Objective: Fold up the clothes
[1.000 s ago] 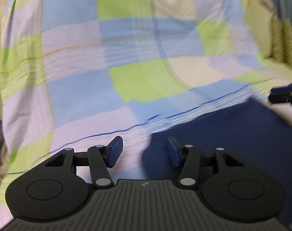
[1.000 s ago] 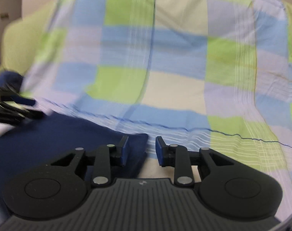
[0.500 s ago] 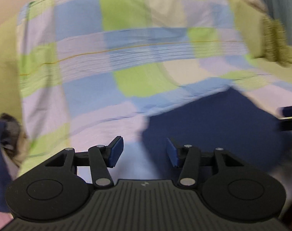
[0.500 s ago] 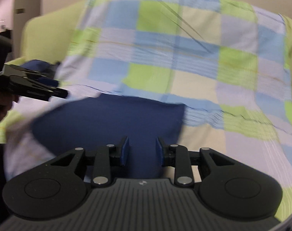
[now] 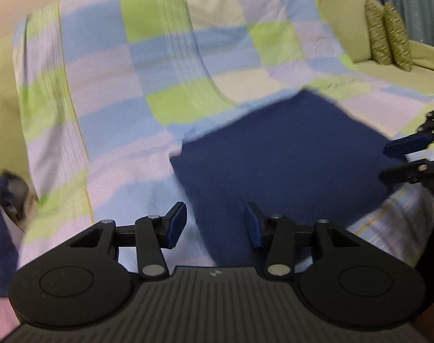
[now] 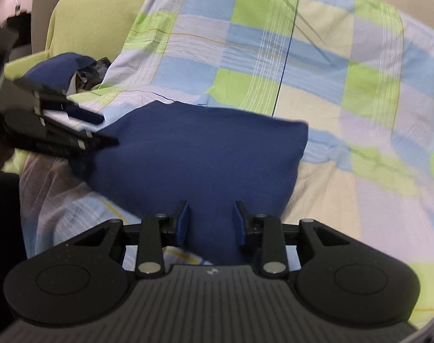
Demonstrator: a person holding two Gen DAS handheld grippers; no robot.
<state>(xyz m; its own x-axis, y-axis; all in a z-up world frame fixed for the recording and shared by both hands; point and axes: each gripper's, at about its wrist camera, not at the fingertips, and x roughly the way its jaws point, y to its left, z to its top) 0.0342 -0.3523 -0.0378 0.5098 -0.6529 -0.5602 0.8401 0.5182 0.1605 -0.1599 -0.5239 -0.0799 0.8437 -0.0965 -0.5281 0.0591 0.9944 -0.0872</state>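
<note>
A folded dark blue garment [image 5: 282, 154] lies flat on the checked sheet and shows in the right wrist view too [image 6: 199, 154]. My left gripper [image 5: 214, 224] is open and empty, just above the garment's near left corner. It also shows at the left of the right wrist view [image 6: 99, 130], beside the garment's left edge. My right gripper [image 6: 209, 223] is open and empty over the garment's near edge. It also shows at the right of the left wrist view [image 5: 400, 160], by the garment's right edge.
A blue, green and white checked sheet [image 5: 148, 65] covers a light green sofa [image 6: 97, 20]. Two striped green cushions [image 5: 388, 34] stand at the far right. More dark blue clothes [image 6: 59, 68] and a grey item lie on the left end of the sofa.
Both grippers have pulled back from the garment, so more of it shows. The garment now lies flat as a folded rectangle. Both pairs of jaws stay open.
</note>
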